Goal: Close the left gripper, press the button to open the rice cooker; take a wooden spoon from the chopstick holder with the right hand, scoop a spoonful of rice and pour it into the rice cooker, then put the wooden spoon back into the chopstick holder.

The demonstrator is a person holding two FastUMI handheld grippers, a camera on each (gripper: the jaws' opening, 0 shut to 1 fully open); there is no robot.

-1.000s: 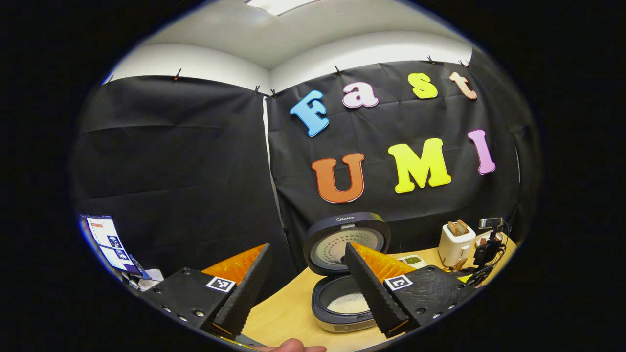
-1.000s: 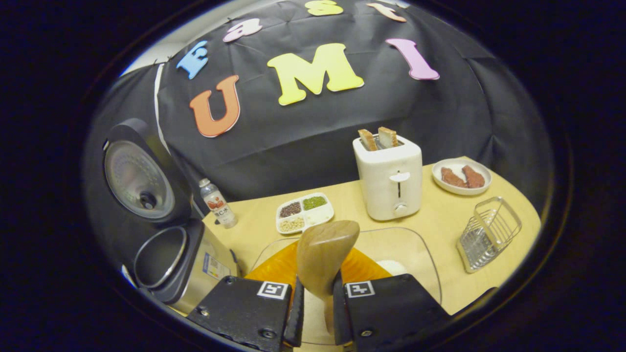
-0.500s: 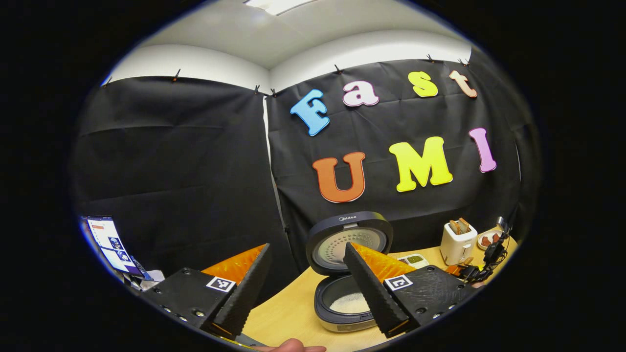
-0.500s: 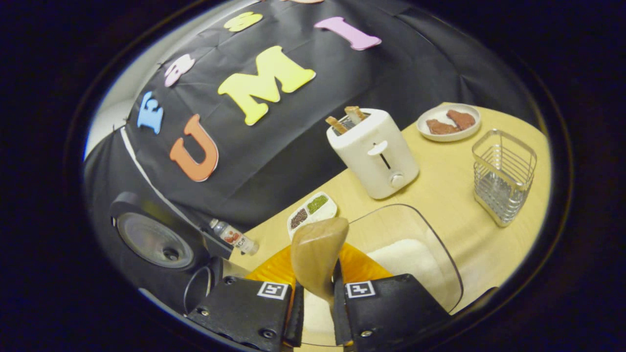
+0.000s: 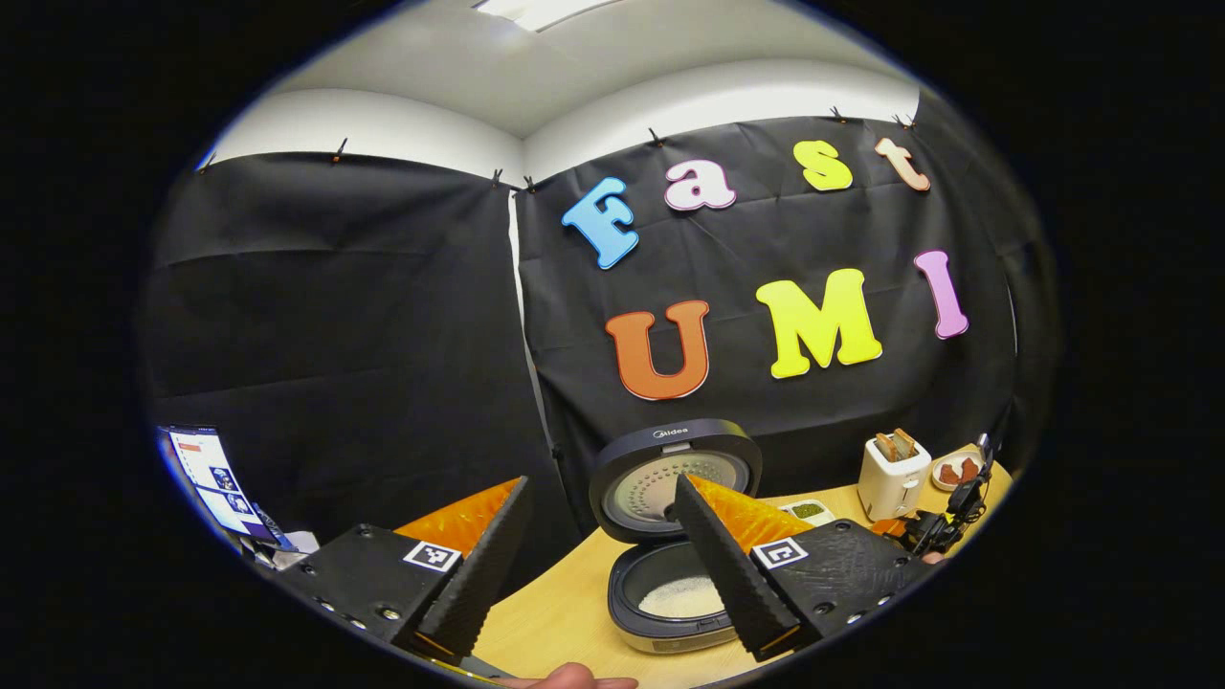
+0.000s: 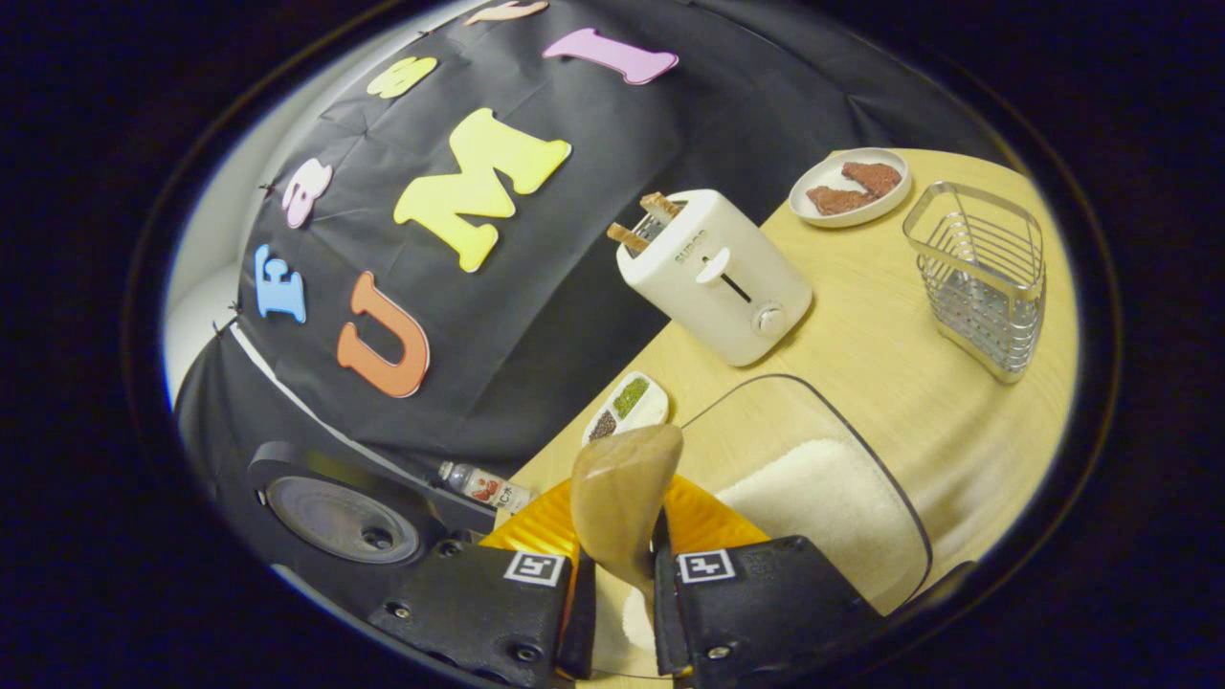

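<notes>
Black-draped booth with one pale wooden table [image 6: 880, 354]. On it: one open rice cooker [image 5: 670, 598] holding white rice, one toaster [image 6: 713, 277] with two slices, one plate [image 6: 847, 187] of two meat pieces, one wire chopstick holder [image 6: 981, 277], one clear rice tub [image 6: 823, 498]. Left gripper [image 5: 598, 560] spread wide, empty, before the cooker. Right gripper [image 6: 617, 593] clamped on one wooden spoon [image 6: 622, 498], bowl raised above the tub. Right view tilted further than half a second ago.

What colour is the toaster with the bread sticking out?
The toaster is creamy white, with a round knob on its front. The right gripper view shows it best.
</notes>
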